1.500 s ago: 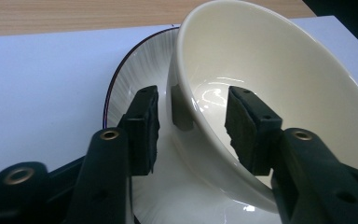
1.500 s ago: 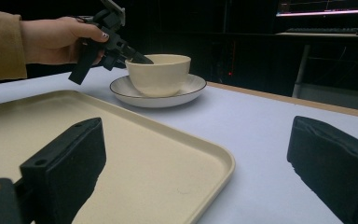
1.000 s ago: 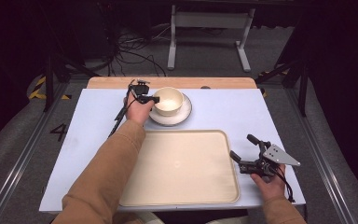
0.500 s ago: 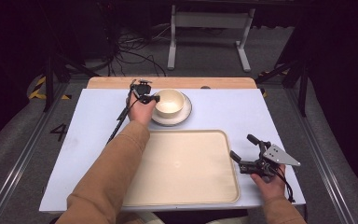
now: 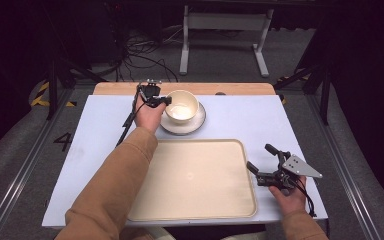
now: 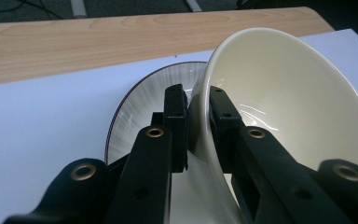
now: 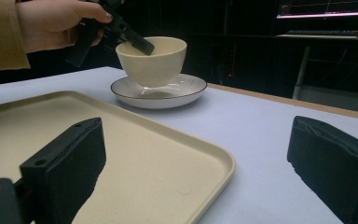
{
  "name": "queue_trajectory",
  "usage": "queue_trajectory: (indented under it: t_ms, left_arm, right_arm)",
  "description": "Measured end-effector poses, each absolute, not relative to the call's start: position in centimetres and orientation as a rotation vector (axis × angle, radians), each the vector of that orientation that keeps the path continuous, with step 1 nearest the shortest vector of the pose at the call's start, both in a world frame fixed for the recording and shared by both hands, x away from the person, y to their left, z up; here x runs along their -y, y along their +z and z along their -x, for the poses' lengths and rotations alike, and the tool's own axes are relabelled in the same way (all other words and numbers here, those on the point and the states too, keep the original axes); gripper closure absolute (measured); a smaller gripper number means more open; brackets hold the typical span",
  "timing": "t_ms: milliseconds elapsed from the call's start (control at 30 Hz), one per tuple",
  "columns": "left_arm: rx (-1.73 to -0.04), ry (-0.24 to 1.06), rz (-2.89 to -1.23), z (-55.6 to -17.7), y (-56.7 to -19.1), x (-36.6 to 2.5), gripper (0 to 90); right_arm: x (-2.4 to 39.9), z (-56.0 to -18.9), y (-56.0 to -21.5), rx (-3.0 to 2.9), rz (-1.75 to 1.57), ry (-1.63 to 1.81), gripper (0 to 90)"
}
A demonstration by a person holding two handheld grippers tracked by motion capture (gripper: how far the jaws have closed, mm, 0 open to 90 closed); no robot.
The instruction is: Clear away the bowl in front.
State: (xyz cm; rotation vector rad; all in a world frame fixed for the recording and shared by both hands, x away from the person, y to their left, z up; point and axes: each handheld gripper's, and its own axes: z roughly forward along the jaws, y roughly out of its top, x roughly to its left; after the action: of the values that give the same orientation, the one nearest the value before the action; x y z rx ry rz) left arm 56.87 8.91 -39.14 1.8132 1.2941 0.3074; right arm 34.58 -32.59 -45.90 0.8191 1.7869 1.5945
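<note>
The left gripper (image 5: 164, 100) is clamped on the near-left wall of the bowl (image 5: 182, 105), one jaw inside the rim and one outside, as the left gripper view shows with the bowl (image 6: 289, 98) pinched between the pads. In the right gripper view the bowl (image 7: 154, 58) sits tilted, its base lifted just clear of the saucer (image 7: 161, 95) on one side; whether it touches on the other side cannot be told. The saucer (image 5: 184, 122) lies on the white mat (image 5: 95, 125), near the far edge where the mat meets the wooden strip (image 5: 230, 88) of the table. The saucer's near rim lies close to the tray's far edge, with a narrow band of mat between them.

The tray (image 5: 195, 175) fills the middle of the mat, its raised lip running close to the near edge. To the left of the tray and saucer there is a wide open stretch of mat, crossed by the person's left sleeve (image 5: 115, 190). To the right of the saucer the mat is open up to its right edge.

The right gripper (image 5: 262, 164) rests low just beside the tray's right lip, near the mat's near-right corner, held by the right hand (image 5: 287, 197). Its jaws stand wide apart with nothing between them; the right gripper view shows the tray's corner (image 7: 214, 161) lying in the gap
</note>
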Motion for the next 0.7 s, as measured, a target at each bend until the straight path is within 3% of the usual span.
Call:
queue_trajectory:
  t_ms: [700]
  left_arm:
    - [-1.221,0.331,-1.858,-55.3,-35.4,-10.0,80.6]
  right_arm:
    - [32.6,-34.6,-45.9,-1.788,-0.825,1.594,4.5]
